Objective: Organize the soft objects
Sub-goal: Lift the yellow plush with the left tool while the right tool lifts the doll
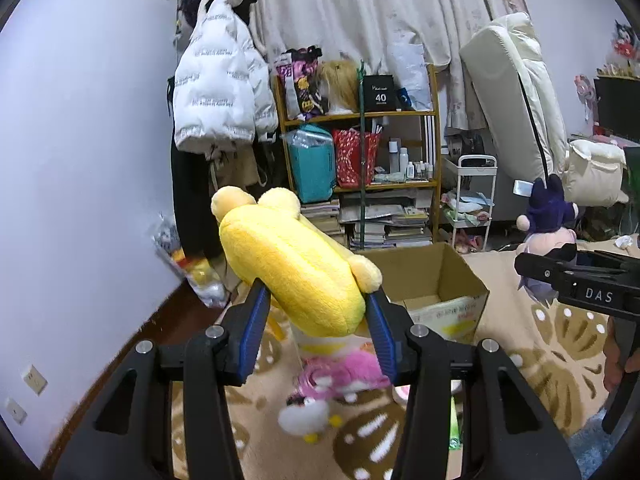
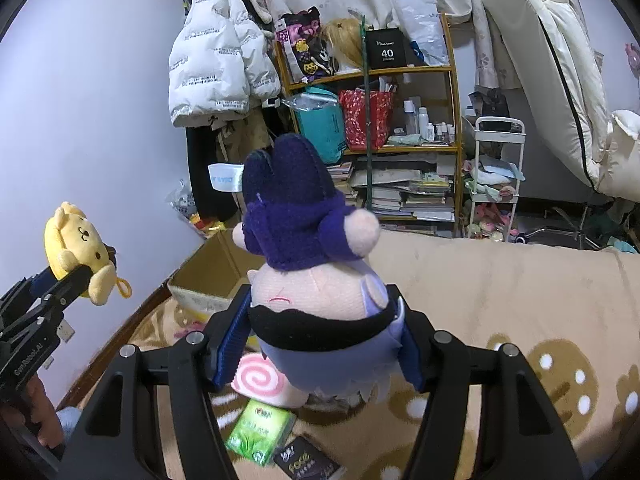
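Two grippers each clamp a plush: the left gripper [image 1: 316, 300] pinches a yellow dog toy [image 1: 292, 264], the right gripper [image 2: 324, 340] squeezes a purple-hooded doll [image 2: 316, 280], with an open cardboard box [image 1: 436, 280] on the patterned rug [image 1: 560, 344] toward one o'clock of the yellow toy.

Box [image 1: 432, 276]: on the floor, before the shelf [image 1: 360, 152].
Rug [image 1: 560, 344]: right of the box.
Jacket [image 1: 220, 88]: hanging left of the shelf.

Open cardboard box [image 1: 424, 280] unobstructed ahead; bookshelf [image 1: 360, 152] behind, wall [image 1: 80, 160] close left.
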`<act>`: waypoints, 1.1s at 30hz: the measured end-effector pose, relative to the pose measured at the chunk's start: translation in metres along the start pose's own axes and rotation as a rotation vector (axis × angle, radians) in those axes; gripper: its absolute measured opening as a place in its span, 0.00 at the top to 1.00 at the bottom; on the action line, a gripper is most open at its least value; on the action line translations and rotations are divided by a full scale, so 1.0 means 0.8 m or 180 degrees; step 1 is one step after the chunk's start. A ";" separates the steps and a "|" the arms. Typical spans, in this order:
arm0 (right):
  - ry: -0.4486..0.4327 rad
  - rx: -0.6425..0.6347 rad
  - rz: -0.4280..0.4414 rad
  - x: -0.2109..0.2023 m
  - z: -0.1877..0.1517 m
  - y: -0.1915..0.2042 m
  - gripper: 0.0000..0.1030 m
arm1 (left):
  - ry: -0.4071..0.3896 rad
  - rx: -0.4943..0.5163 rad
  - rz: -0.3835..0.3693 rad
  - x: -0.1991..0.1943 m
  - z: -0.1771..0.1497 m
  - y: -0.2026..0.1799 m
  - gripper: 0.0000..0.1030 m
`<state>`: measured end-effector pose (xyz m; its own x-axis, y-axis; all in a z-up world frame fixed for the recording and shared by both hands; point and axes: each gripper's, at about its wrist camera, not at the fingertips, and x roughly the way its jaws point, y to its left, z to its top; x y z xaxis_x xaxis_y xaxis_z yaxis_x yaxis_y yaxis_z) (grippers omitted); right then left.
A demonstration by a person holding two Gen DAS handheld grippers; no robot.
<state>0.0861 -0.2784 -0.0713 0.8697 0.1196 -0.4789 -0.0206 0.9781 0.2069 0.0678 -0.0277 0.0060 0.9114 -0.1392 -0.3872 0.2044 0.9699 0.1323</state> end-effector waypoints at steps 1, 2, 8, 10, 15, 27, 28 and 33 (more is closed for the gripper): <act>-0.0003 0.0001 0.0010 0.003 0.002 0.000 0.34 | -0.0016 0.0000 -0.0001 0.001 0.004 0.001 0.55; 0.0005 0.0011 0.0033 0.007 0.004 -0.001 0.34 | -0.0024 -0.0015 -0.0012 0.003 0.009 0.003 0.55; 0.0026 -0.0077 0.0089 0.024 0.029 0.002 0.34 | -0.0030 0.0019 -0.0033 0.025 0.031 0.006 0.55; 0.0015 -0.0120 0.0094 0.027 0.040 0.000 0.34 | -0.0007 0.0001 -0.0066 0.033 0.035 0.009 0.55; -0.0058 -0.0179 0.0069 0.039 0.062 -0.005 0.34 | -0.0006 0.0014 -0.0071 0.053 0.046 0.014 0.55; 0.0053 -0.0147 0.0015 0.087 0.066 -0.009 0.34 | 0.0220 0.0126 -0.0229 0.117 0.044 -0.003 0.54; 0.0074 -0.0157 0.0041 0.090 0.063 -0.008 0.34 | 0.0246 0.0128 -0.0238 0.121 0.041 -0.003 0.54; 0.0175 -0.0184 0.0196 0.107 0.049 -0.004 0.34 | 0.0434 0.0151 -0.0329 0.150 0.022 -0.012 0.54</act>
<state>0.1798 -0.2783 -0.0793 0.8375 0.1873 -0.5133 -0.1028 0.9766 0.1886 0.1814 -0.0573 -0.0259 0.8285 -0.2062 -0.5207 0.3141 0.9408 0.1272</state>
